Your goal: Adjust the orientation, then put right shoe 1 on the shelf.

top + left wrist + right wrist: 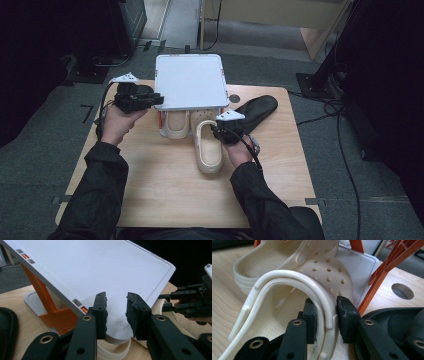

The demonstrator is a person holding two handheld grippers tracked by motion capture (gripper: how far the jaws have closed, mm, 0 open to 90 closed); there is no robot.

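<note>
Cream clog (207, 150) number one sits out on the wooden table (165, 190), just in front of the white two-level rack (189, 80), toe pointing toward it. Our right gripper (220, 131) has the clog's side wall and strap between its jaws. In the right gripper view the right gripper (327, 315) has one pad inside the shoe and the other outside against the ribbed edge, so we'd call that clamped on the clog (287, 297).

Second clog (176, 125) is parked on the rack's lower level, under the white top shelf (100, 272), right beside the first one. In the right gripper view it lies just behind the held clog, and the orange struts (374, 282) of the rack stand to the side.

Left gripper (152, 98) is up at the left edge of the top shelf. In the left gripper view its jaws stand apart with the shelf's rounded corner in the gap of the left gripper (116, 312); nothing is pinched that we can see.

A black insole (257, 111) lies on the table right of the rack, near the right gripper.
</note>
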